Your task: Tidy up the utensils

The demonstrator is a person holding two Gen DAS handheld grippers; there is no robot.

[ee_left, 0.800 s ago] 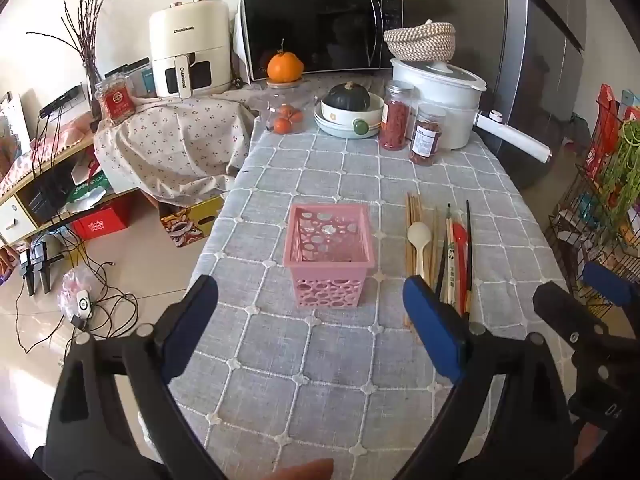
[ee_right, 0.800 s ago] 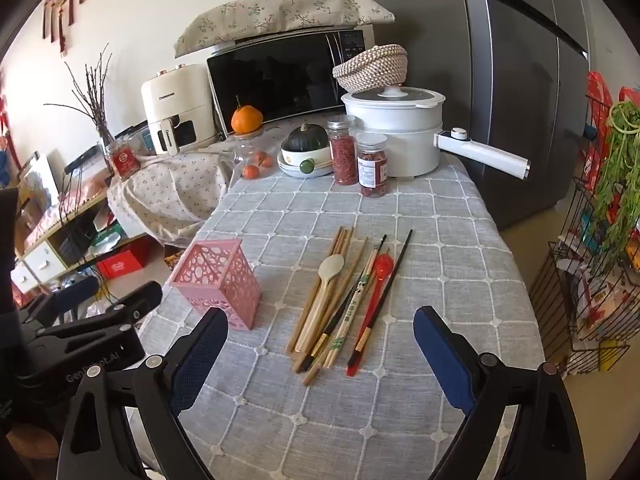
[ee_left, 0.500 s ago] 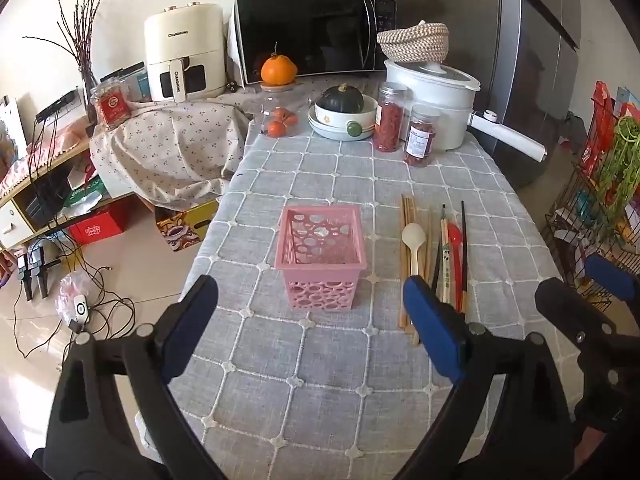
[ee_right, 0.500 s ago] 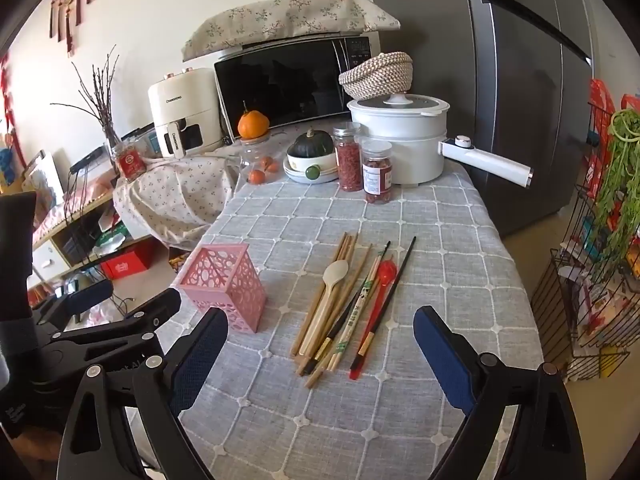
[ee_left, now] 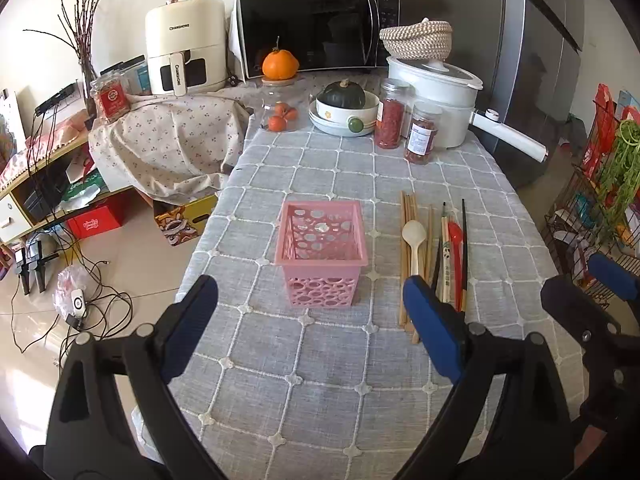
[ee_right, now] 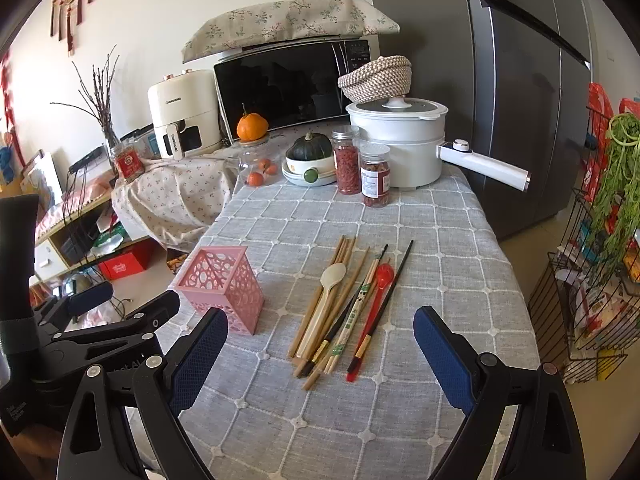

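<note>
Utensils [ee_left: 434, 256] lay side by side right of centre in the left wrist view, flat on the grey checked tablecloth [ee_left: 320, 380]: wooden chopsticks [ee_left: 406, 240], a pale spoon [ee_left: 414, 236], a red spoon [ee_left: 455, 236] and a black chopstick [ee_left: 464, 256]. Just left of them stood the pink basket [ee_left: 322, 254], upright, apart from the bundle. The left gripper [ee_left: 312, 320] hung at the bottom of the frame, its blue pads spread wide with nothing between them. In the right wrist view the same utensils [ee_right: 344, 308] fanned out across the centre of the frame, the pink basket [ee_right: 220, 288] to their left, and the right gripper [ee_right: 320, 354] gaped wide and empty at the bottom. At the top stood a microwave [ee_right: 292, 84] and a white pot [ee_right: 396, 140].
</note>
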